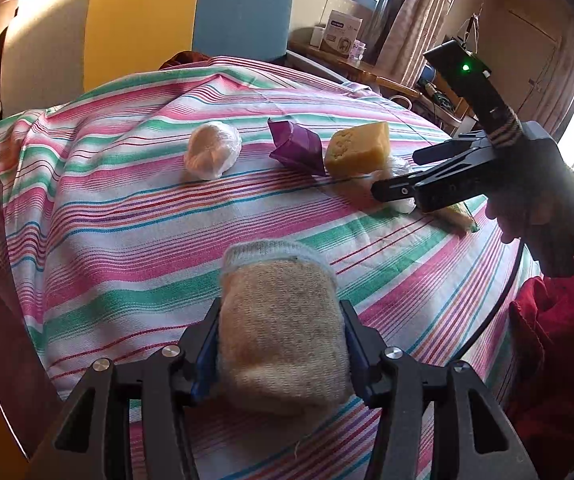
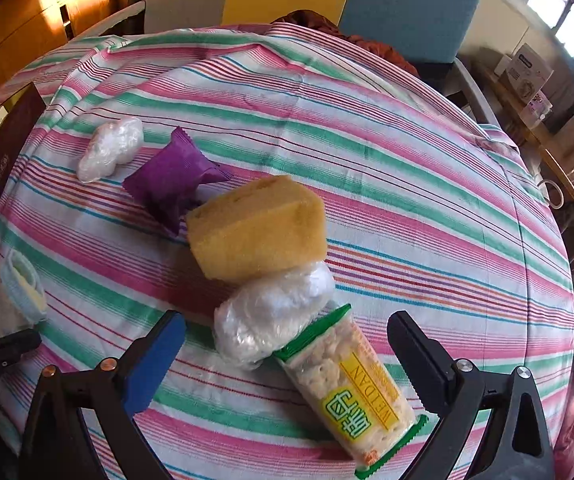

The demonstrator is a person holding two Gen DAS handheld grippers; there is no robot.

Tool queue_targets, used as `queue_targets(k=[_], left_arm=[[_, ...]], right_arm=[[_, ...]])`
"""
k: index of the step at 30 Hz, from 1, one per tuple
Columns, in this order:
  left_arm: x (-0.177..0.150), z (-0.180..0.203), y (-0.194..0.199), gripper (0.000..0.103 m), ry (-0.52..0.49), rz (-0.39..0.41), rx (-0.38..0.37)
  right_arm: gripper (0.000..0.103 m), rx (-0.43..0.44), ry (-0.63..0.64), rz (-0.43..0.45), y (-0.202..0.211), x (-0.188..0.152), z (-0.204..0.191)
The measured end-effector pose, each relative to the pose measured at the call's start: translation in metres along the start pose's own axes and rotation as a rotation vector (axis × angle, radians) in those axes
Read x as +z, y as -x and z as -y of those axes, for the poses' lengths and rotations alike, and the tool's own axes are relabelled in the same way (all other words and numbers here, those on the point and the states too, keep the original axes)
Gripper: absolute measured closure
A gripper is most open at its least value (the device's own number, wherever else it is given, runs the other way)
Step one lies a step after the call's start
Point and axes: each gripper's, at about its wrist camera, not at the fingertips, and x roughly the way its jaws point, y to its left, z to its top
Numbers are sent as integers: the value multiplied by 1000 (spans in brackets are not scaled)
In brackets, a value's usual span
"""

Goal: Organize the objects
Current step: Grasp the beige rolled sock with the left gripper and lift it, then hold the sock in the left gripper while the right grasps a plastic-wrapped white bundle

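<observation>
Rolled sock point(image 1: 283, 328) sits clamped between the jaws of the left tongs point(image 1: 281, 354), just above the striped tabletop point(image 1: 127, 216). Farther right, the cracker packet point(image 2: 351, 384) and plastic-wrapped bundle point(image 2: 275, 316) lie between the wide-open, empty right tongs point(image 2: 287, 360), touching neither finger.

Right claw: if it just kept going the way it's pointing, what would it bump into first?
Probably the cracker packet lying between the open right claw fingers, or the plastic-wrapped ball touching it; depth is hard to judge.
</observation>
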Motion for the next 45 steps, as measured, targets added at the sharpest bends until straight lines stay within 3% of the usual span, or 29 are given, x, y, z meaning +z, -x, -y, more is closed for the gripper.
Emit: queue_targets(k=[3,5,16,21,26,28,38,40,42,44,45], left_arm=[[-1,1,0,49,-3,4,5],[-2,1,0,49,-7,8,7],[-5,4,0,49,-32,14,29],[-6,3,1,49,-28,18,30],[-7,3,2,49,-26,21,29],[-8,3,2,49,-23,23,29],[-8,3,3,49,-10,30,26],[-8,3,3,49,-10,30,26],[-9,4,3,49,-10,31,28],[-9,4,3,49,-12,31,32],[-9,4,4,49,-14,30,34]], right_arm=[[8,4,-20,13,-8,4,-2],[61,23,-48,16,-7,3,-5],[63,203,-99,-39,12,-40,-60],[62,251,-182,-15,11,-42,-50],[36,293,-187,-3,12,-37,-51],[30,295,-185,-6,10,-36,-52],[25,297,-205,5,6,-39,-51],[29,286,-206,5,6,-39,-50],[43,242,-205,3,7,-40,-49],[68,183,-204,5,9,-42,-45],[68,179,-198,8,9,-42,-45]])
